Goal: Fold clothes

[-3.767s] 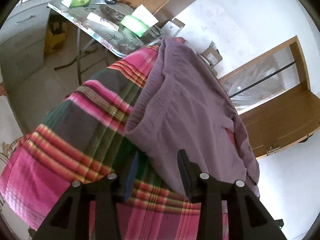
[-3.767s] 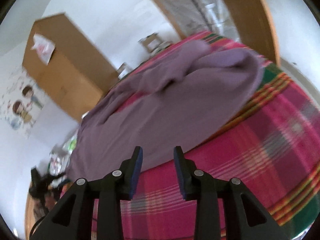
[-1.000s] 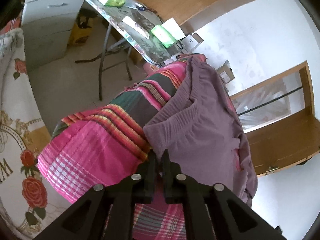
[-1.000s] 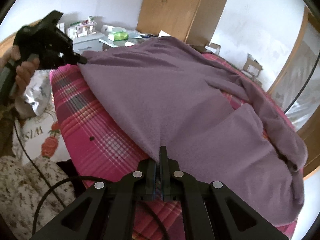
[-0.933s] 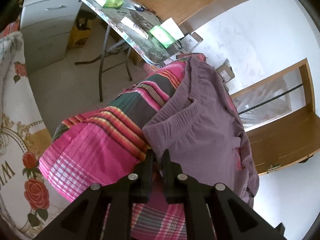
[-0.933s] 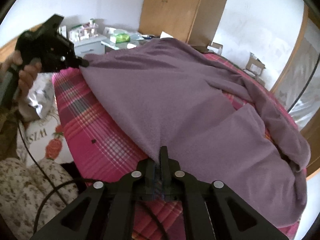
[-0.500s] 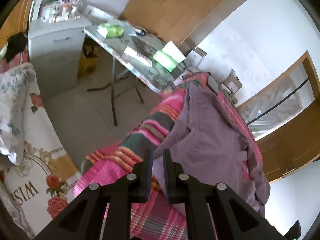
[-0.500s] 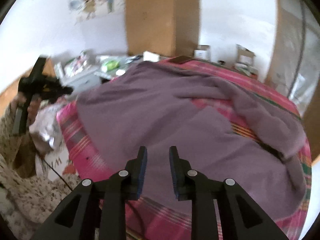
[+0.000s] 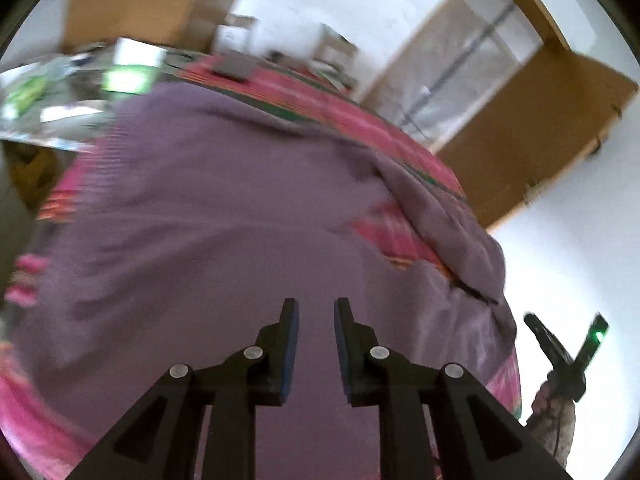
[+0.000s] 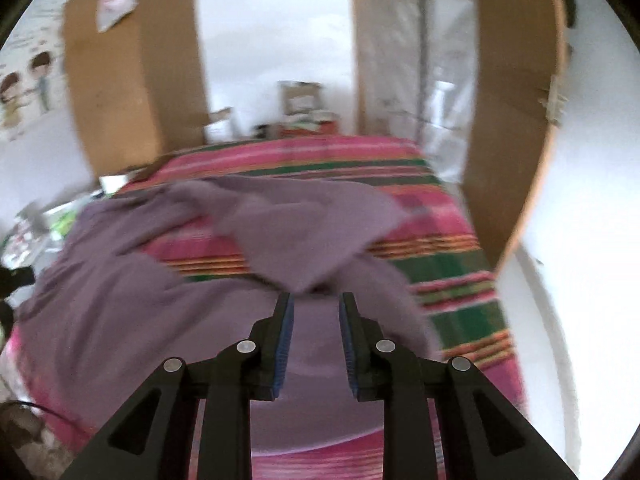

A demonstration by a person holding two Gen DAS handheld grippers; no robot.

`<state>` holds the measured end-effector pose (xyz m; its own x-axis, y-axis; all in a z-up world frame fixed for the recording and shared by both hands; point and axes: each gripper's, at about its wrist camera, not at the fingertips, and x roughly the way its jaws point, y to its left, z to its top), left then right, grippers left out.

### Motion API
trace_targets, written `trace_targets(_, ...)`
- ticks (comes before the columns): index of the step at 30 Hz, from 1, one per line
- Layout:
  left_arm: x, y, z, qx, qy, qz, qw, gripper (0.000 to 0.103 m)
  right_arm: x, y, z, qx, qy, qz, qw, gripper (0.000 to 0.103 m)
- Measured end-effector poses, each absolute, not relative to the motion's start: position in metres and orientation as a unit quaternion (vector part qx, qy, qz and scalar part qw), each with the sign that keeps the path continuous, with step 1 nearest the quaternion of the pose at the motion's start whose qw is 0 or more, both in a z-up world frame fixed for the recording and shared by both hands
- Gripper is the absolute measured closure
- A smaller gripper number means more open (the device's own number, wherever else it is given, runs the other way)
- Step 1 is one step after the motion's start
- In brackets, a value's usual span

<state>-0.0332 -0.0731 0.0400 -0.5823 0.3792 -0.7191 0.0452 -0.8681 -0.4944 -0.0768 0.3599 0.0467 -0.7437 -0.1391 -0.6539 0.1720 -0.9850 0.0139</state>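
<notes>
Both hems let go. Left claw [image 9: 313,308] now parted and empty where half a second ago shut on the near edge of the purple sweater [image 9: 208,216]; right claw [image 10: 313,302] likewise parted and empty, hanging just above the cloth. Sweater spread flat across the pink plaid bed cover [image 10: 452,264], straight ahead of and below both claws, body smoothed out compared with the bunched heap of a few seconds back. Ahead of the right claw, one sleeve [image 10: 304,232] folded over itself, its tip almost touching the fingertips, with a strip of bare cover showing beyond it. Right of the left claw, the same rumpled sleeve along the bed edge, and further right the other claw held in a hand [image 9: 554,404]. Spreading judged finished; folding proper not yet begun, sleeve probably the next thing to take. Views blurred, so fine creases unreadable.
</notes>
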Motion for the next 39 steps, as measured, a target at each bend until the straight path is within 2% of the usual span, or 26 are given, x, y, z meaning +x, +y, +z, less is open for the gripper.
trace_targets(3, -0.055, -0.038, 0.036, -0.466, -0.218, 0.846, 0.138, 0.084, -0.092, 0.373, 0.041, 0.361, 0.036, -0.929, 0.071, 0.062)
trace_targets(15, -0.102, 0.023, 0.012, -0.513, -0.188, 0.818, 0.179, 0.083, -0.143, 0.349, 0.008, 0.403, 0.112, -0.898, 0.137, 0.061)
trace_targets(16, -0.104, 0.025, 0.010, -0.515, -0.189, 0.817, 0.180, 0.083, -0.145, 0.347, 0.006, 0.405, 0.114, -0.896, 0.140, 0.062)
trace_targets(18, -0.108, 0.028, 0.007, -0.520, -0.189, 0.814, 0.181, 0.082, -0.147, 0.348, 0.003, 0.407, 0.120, -0.895, 0.138, 0.075)
trace_targets(19, -0.110, 0.031, 0.005, -0.523, -0.188, 0.811, 0.181, 0.082, -0.147, 0.348, 0.002, 0.407, 0.123, -0.895, 0.134, 0.087)
trace_targets(22, -0.115, 0.035, 0.003, -0.525, -0.192, 0.809, 0.181, 0.082, -0.147, 0.355, 0.002, 0.406, 0.112, -0.897, 0.133, 0.096)
trace_targets(39, -0.122, 0.048, -0.003, -0.529, -0.188, 0.808, 0.176, 0.082, -0.125, 0.420, 0.045, 0.340, 0.036, -0.939, 0.040, 0.098)
